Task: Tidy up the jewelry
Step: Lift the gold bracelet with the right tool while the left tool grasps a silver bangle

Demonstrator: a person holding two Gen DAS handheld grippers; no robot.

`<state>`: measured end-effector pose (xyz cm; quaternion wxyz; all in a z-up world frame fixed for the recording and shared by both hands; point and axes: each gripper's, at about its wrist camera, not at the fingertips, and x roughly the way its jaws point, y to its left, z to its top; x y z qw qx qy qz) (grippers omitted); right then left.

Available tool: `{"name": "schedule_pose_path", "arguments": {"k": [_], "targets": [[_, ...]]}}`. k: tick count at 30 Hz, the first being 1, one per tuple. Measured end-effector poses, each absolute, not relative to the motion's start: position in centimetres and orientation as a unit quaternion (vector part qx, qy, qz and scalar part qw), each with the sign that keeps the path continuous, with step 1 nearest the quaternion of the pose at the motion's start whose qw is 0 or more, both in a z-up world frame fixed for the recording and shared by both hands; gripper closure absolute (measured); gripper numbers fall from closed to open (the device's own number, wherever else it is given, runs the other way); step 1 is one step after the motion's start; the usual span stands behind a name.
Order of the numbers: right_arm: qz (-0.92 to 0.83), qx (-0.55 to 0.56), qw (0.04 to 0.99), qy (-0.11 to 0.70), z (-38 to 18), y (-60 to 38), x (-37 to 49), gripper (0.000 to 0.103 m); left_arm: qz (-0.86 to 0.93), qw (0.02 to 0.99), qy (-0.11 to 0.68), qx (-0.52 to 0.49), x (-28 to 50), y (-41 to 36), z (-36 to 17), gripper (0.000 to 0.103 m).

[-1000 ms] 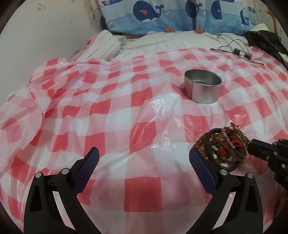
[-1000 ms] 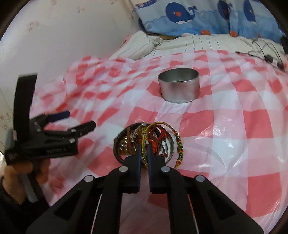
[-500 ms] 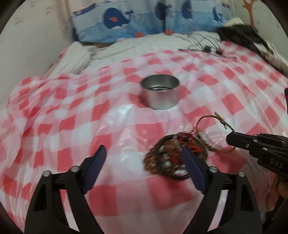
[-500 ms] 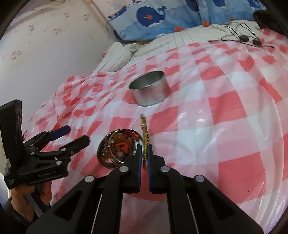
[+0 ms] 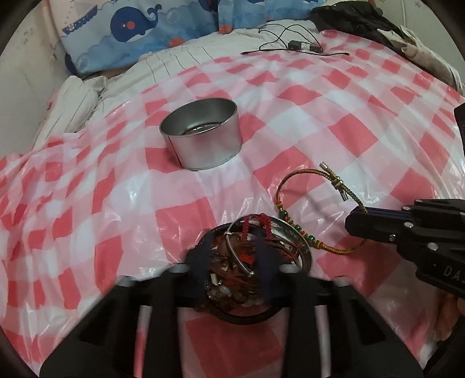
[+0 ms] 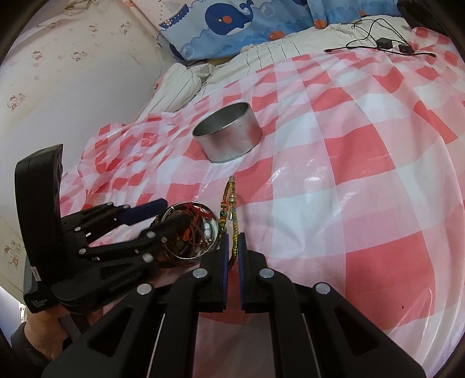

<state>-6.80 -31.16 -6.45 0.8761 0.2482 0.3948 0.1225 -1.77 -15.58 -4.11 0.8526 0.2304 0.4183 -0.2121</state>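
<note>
Two grippers, left gripper (image 5: pixel 237 261) apparently closing on bracelet pile (image 5: pixel 250 273), right gripper (image 6: pixel 231 247) pinching braided bracelet (image 6: pixel 232 209)

Both wrist cams sit low and close, looking down across the checked cloth (image 5: pixel 334 122). Both catch the tin (image 5: pixel 203 136) (image 6: pixel 229 136) and whale pillow (image 6: pixel 247 26) behind.

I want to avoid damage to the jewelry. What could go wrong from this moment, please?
1. The right gripper pinches the gold cord bracelet, whose beaded part lies against the bracelet pile. Pulling may snag it and drag or strain other pieces.
2. The left gripper has just been closing around the pile; its pads may squeeze the thin silver bangle.
3. Loose pieces could drop before reaching the metal tin.
</note>
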Motion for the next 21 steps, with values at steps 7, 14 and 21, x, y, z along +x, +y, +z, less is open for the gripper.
{"name": "schedule_pose_path", "arguments": {"k": [7, 14, 21], "targets": [[0.12, 0.244, 0.875, 0.401, -6.7, -30.9, -6.7, 0.096, -0.258, 0.855, 0.427, 0.139, -1.4, -13.7, -2.3, 0.099], [0.116, 0.243, 0.874, 0.405, -6.8, -30.9, -6.5, 0.086, -0.285, 0.86, 0.421, 0.033, -0.7, -10.7, -0.7, 0.1], [0.111, 0.232, 0.878, 0.404, -6.7, -30.7, -6.4, 0.06, -0.233, 0.863, 0.447, 0.037, 0.6, -8.3, -2.2, 0.1]]}}
